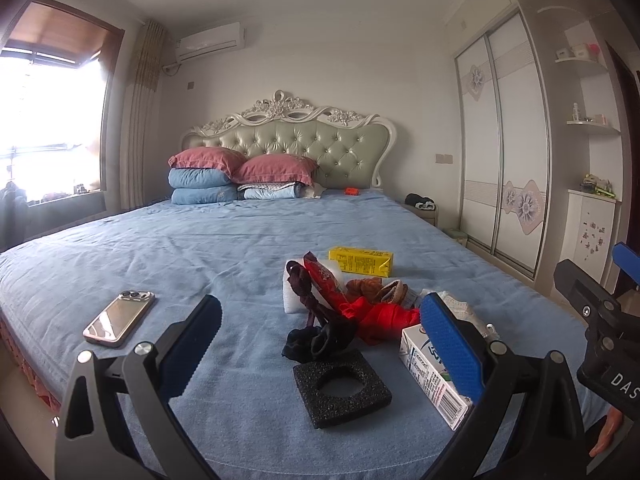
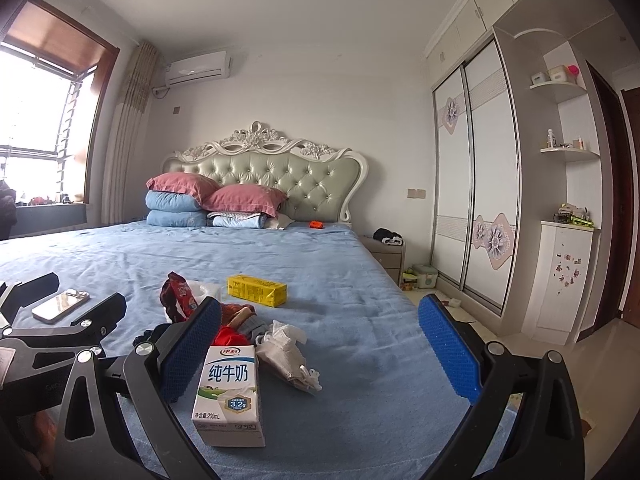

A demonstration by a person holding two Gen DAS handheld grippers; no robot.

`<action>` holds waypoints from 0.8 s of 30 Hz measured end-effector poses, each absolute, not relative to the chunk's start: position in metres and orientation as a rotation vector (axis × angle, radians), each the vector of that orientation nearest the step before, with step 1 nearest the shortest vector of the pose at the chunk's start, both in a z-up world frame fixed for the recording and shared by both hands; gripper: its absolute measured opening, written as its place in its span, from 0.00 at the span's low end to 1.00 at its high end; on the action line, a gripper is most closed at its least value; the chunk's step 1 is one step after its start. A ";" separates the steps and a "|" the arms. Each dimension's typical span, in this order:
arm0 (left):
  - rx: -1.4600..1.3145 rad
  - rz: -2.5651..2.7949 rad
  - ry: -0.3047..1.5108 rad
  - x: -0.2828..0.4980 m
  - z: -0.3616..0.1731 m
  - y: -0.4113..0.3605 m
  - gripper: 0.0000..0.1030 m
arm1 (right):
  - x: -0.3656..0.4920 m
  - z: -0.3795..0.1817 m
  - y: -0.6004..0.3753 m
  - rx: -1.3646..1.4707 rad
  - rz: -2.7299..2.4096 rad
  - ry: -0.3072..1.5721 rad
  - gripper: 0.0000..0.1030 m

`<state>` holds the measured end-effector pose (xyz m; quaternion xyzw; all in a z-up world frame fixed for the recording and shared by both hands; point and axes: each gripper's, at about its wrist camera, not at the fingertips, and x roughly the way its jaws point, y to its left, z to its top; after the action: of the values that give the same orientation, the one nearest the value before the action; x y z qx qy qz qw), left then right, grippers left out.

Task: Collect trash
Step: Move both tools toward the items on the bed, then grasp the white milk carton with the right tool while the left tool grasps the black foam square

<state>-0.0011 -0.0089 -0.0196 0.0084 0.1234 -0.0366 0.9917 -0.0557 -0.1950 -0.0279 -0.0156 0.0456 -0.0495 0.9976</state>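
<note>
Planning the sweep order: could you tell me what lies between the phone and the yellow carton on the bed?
In the left wrist view, bare blue sheet separates the phone from the yellow carton.

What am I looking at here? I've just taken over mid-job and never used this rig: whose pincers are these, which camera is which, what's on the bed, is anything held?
Each picture comes from a fisheye camera on a hand-held two-finger gripper, looking along its fingers. The first is the left gripper, the second the right gripper. Both are open and hold nothing.

On the blue bed lie a phone, a black foam square with a round hole, a white milk carton, a yellow carton, crumpled white tissue, and a pile of red and dark wrappers. The milk carton lies close to the right gripper's left finger.
</note>
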 end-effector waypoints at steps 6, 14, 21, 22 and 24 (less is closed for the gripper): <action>-0.001 -0.064 0.318 0.008 -0.034 0.008 0.96 | -0.051 -0.048 -0.180 -0.064 -0.020 0.166 0.92; -0.005 -0.025 0.346 0.015 -0.045 0.027 0.96 | -0.037 -0.074 -0.161 -0.048 0.072 0.257 0.92; -0.035 -0.032 0.363 0.018 -0.050 0.040 0.96 | -0.018 -0.088 -0.157 -0.030 0.074 0.305 0.81; -0.035 -0.035 0.364 0.018 -0.051 0.041 0.96 | -0.015 -0.090 -0.156 -0.031 0.082 0.314 0.68; -0.041 -0.045 0.368 0.019 -0.052 0.041 0.96 | -0.008 -0.095 -0.153 -0.037 0.107 0.354 0.51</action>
<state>0.0194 0.0415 -0.0516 -0.0206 0.1828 -0.0225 0.9827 -0.0079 -0.1533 -0.0950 -0.0183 0.1761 0.0533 0.9828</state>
